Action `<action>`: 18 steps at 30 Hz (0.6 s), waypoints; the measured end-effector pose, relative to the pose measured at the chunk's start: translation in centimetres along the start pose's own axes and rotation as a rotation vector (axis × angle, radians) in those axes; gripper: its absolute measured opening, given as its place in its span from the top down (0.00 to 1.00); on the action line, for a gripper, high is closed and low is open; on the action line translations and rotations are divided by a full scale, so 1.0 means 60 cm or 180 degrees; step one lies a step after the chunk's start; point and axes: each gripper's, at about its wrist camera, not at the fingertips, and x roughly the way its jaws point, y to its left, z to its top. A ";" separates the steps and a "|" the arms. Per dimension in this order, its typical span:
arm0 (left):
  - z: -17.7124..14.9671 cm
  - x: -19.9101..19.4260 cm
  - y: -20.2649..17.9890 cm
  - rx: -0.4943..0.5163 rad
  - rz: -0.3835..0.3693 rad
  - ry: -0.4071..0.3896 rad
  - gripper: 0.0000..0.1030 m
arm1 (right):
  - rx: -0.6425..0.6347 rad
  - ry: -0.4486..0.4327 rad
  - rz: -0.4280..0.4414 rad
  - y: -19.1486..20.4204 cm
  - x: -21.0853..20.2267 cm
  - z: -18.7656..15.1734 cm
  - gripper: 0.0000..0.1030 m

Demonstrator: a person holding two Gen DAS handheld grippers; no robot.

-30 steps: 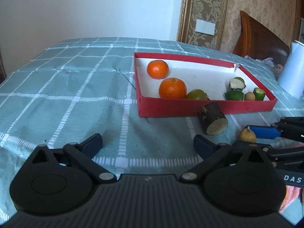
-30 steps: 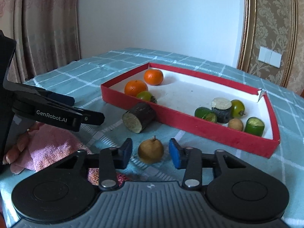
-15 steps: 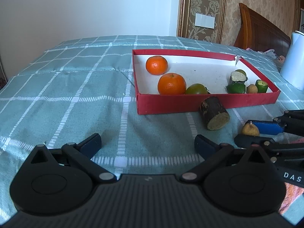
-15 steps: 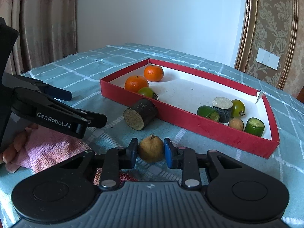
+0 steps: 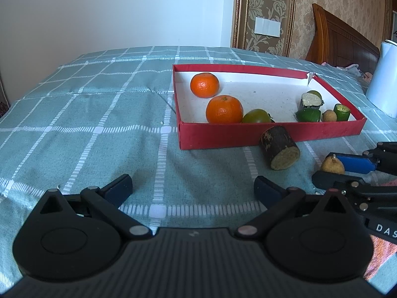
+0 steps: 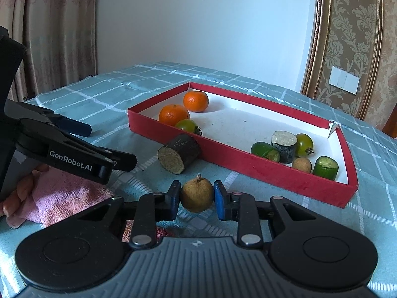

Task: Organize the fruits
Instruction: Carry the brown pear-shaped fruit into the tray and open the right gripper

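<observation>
A red tray [image 6: 260,167] [image 5: 273,134] on the checked tablecloth holds two oranges [image 6: 173,114], green tomatoes, green cut pieces, a dark cut stub and a small brown fruit [image 6: 301,165]. A dark cylindrical stub [image 6: 179,153] [image 5: 279,147] lies on the cloth against the tray's near wall. My right gripper [image 6: 196,196] is shut on a small brown longan-like fruit [image 6: 197,195] [image 5: 332,165], held just above the cloth in front of the tray. My left gripper [image 5: 193,190] is open and empty, low over the cloth left of the stub.
A pink cloth [image 6: 62,198] lies at the near left by the person's fingers. A white jug [image 5: 383,77] stands right of the tray. A wooden chair [image 5: 342,42] and walls lie beyond the table.
My right gripper's jaws closed from either side of the small brown fruit onto it and lifted it slightly. The left gripper stayed open and shifted only a little.
</observation>
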 end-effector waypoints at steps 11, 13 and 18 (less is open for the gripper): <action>0.000 0.000 0.000 0.0000 0.0000 0.0000 0.00 | 0.0117 -0.0160 -0.0182 -0.009 -0.024 -0.006 0.73; 0.000 0.000 0.001 0.0000 0.0000 0.0000 0.00 | 0.0170 -0.0180 -0.0202 -0.018 -0.027 -0.005 0.73; 0.000 0.000 0.000 0.0001 0.0001 0.0001 0.00 | 0.0274 -0.0281 -0.0370 -0.049 -0.036 0.008 0.73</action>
